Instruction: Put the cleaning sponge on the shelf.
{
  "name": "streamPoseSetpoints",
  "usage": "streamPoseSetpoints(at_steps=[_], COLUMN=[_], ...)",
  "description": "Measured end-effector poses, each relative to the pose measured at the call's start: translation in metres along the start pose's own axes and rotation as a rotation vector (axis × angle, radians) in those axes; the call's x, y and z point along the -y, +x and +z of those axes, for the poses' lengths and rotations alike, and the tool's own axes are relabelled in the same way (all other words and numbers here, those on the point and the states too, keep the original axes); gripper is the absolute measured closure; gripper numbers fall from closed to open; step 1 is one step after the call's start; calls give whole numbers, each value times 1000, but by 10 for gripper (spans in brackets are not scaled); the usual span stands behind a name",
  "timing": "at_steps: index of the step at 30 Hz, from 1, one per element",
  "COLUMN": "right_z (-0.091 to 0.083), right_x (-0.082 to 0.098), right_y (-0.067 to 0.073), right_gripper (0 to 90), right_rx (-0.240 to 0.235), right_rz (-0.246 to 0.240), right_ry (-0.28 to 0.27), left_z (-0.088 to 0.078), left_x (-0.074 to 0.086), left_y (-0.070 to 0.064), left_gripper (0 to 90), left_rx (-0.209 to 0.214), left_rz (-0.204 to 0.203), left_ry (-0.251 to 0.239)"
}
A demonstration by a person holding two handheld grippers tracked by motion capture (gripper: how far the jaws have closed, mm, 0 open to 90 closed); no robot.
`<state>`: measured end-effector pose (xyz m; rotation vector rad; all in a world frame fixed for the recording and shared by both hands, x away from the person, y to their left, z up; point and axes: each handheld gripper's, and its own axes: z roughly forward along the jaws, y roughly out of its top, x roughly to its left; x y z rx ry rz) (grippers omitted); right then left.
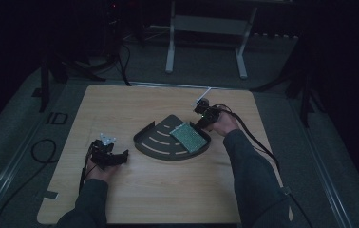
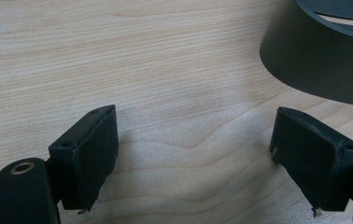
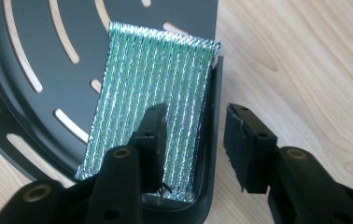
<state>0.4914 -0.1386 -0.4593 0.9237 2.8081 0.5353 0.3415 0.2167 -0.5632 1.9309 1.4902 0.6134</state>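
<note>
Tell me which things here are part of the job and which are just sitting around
In the job: green sponge, dark slotted tray, right gripper with jaws open astride the tray's rim.

Sitting around: left gripper, open over the wooden table; white frame on the floor behind.

My tray (image 3: pixel 34 28) is dark grey with curved slots, the packet (image 3: pixel 156 70) is shiny green with silver stripes, desk (image 2: pixel 118 60) is pale woodgrain.
</note>
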Motion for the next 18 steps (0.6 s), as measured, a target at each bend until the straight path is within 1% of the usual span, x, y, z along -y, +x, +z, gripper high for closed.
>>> streamPoseSetpoints(at_steps=[1,4,6,10,12,14,18], right_z=[-1,-6,-9,-14,-18,-22,-27], right_x=[0,2,4,12,16,22,34], right_y=[0,-1,-3,-11,-14,-19,-27], right_gripper=[551,534,518,463,443,419,384], right_rx=[5,24,24,30,38,29,56], right_rz=[5,14,37,82,107,140,192], right_ry=[-10,-44,-74,-95,-121,-157,-198], left_z=[0,0,0,0,0,0,0], left_x=[0,0,0,0,0,0,0], left_y=[0,0,0,0,0,0,0], left_gripper=[158,158,158,158,158,158,158], left_rx=[0,0,0,0,0,0,1], left_rz=[0,0,0,0,0,0,1], left_ry=[0,0,0,0,0,0,1])
